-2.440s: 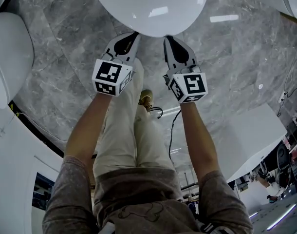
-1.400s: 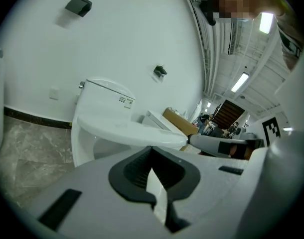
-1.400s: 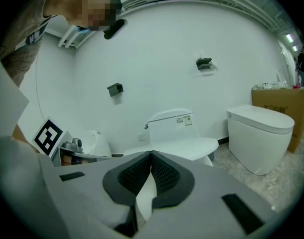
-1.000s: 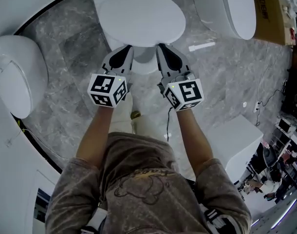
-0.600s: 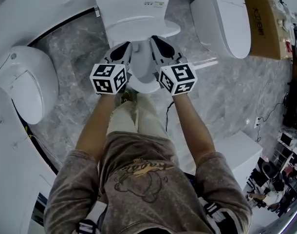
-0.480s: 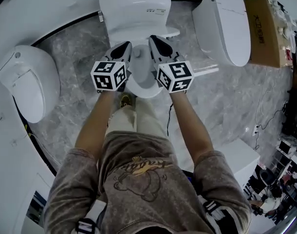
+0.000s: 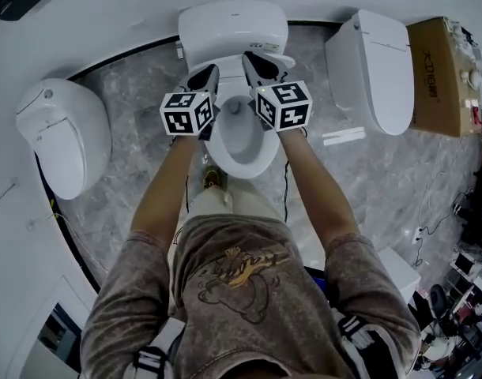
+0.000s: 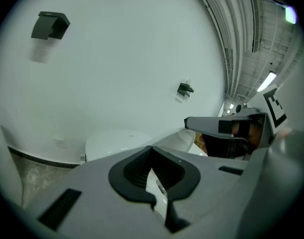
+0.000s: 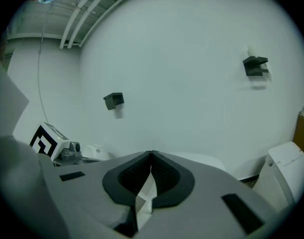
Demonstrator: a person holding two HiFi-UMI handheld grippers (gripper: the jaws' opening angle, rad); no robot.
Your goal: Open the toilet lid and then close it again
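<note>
Room: grey marble floor (image 7: 130,133) is curving along a plain white wall (image 7: 107,22); three glossy white toilets are standing along it.
Toilet: the middle toilet (image 7: 233,26) is sitting straight ahead of the person, its oval bowl (image 7: 242,144) lying open to the head view.
Lid: the lid (image 7: 235,73) is standing raised, a thin smooth white plate tilting back towards the rounded rear body, between the two grippers and just beyond their tips.
Left gripper: the left gripper (image 7: 208,73) is reaching in at the lid's left side with its jaws clenched, nothing clamped between the ribbed black pads; whether it is touching the lid I cannot tell.
Right gripper: the right gripper (image 7: 255,60) is reaching in at the lid's right side, jaws likewise pressed together at the tips and grasping nothing.
Head view only: it is showing the open bowl, the floor, the neighbouring toilets and a cardboard box (image 7: 434,77) at the far right.
Gripper views only: they are looking up along the wall, catching small black brackets (image 8: 50,25) and ceiling pipes (image 8: 241,34); white porcelain is peeking over the grey matte jaw bodies, and each view is catching the other gripper at its edge.
</note>
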